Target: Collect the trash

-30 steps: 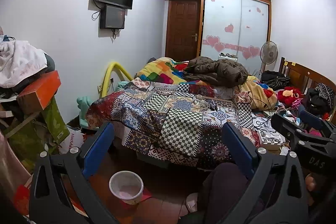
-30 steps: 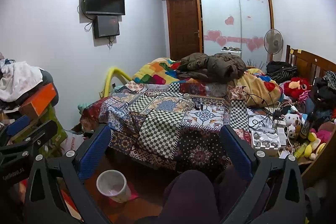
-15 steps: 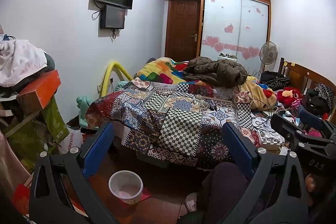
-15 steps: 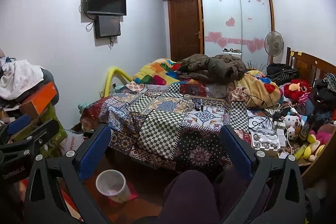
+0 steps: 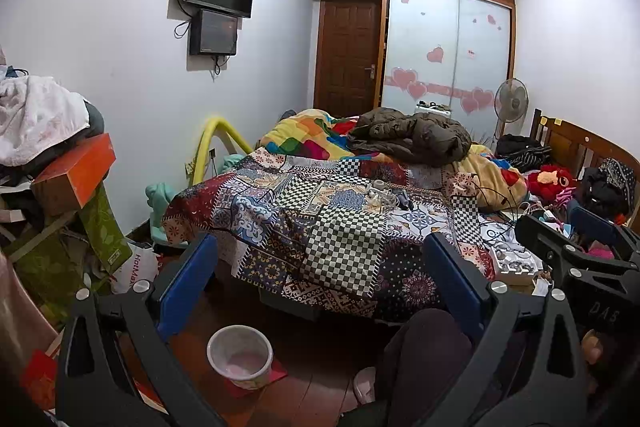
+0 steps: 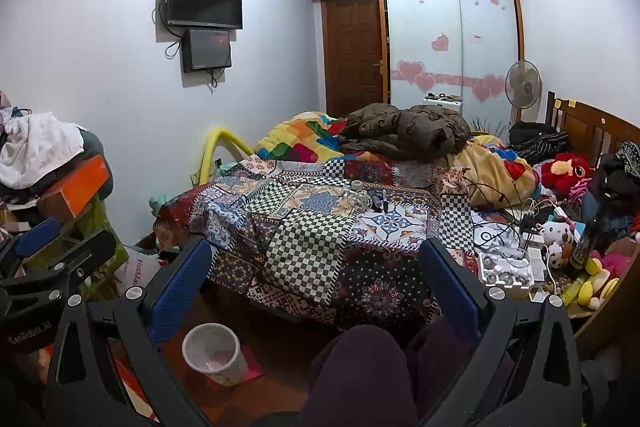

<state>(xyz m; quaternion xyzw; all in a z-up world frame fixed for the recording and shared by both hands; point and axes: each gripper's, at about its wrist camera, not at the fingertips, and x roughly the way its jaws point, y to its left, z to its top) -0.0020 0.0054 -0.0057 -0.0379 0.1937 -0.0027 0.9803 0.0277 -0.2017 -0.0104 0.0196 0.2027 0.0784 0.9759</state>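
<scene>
A white bucket (image 5: 240,355) (image 6: 212,351) stands on a red mat on the wooden floor, low between both pairs of fingers. Small clear and dark bits of clutter (image 5: 384,197) (image 6: 366,199) lie mid-bed on the patchwork quilt (image 5: 340,247). My left gripper (image 5: 320,271) is open and holds nothing, well short of the bed. My right gripper (image 6: 314,279) is open too, and empty. Each gripper shows at the edge of the other's view: the right gripper (image 5: 580,251), the left gripper (image 6: 52,255).
A person's dark-trousered knee (image 5: 424,347) (image 6: 360,367) sits low in front. Boxes and clothes pile up on the left (image 5: 60,179). Toys, cables and an egg tray (image 6: 508,271) crowd the bed's right side. A brown jacket (image 5: 412,135) lies on the far bedding.
Both grippers stay open and nearly still; the views shift only very slightly.
</scene>
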